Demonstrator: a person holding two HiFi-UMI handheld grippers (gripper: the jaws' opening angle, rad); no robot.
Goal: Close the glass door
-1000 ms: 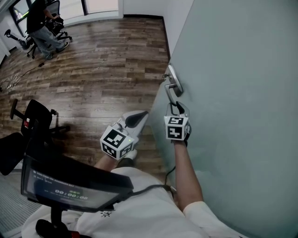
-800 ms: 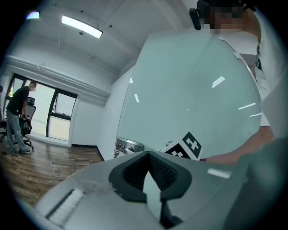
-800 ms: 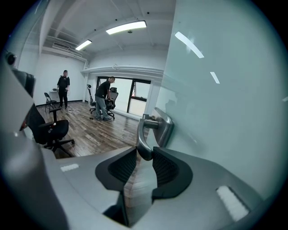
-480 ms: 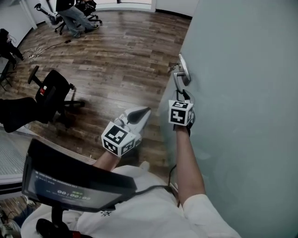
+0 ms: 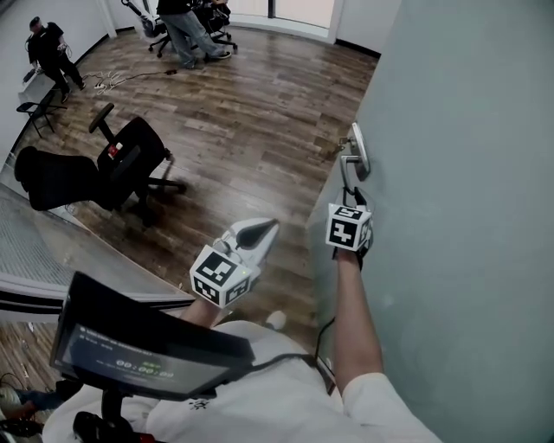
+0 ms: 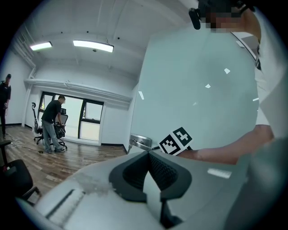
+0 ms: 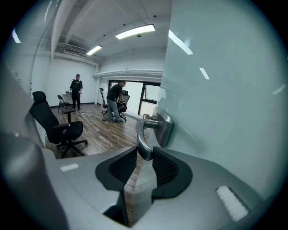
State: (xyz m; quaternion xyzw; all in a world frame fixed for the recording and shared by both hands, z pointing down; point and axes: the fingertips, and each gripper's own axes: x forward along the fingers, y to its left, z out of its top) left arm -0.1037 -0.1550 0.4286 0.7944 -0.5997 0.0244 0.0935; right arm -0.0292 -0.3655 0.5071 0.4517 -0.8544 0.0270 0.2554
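- Frosted, pale green glass door (image 5: 459, 173): fills the right side of the head view. Its free vertical edge stands over the wooden floor (image 5: 251, 112).
- Metal lever handle (image 5: 348, 176): mounted on an oval plate (image 5: 361, 149) close to that free edge of the door. The lever points downward.
- Right gripper (image 5: 351, 197): jaws clamped on the lower end of the lever. In the right gripper view, both ribbed pads (image 7: 165, 168) press against the metal, one on each side.
- Left gripper (image 5: 267, 227): jaws closed tip to tip with nothing between them. It hangs over the floor beside the door's edge, apart from door and handle.
- Black office chair (image 5: 130, 164): stands on the floor, well apart from the door.
- Two people (image 5: 186, 22): at the far edge of the floor, one bent over other chairs.
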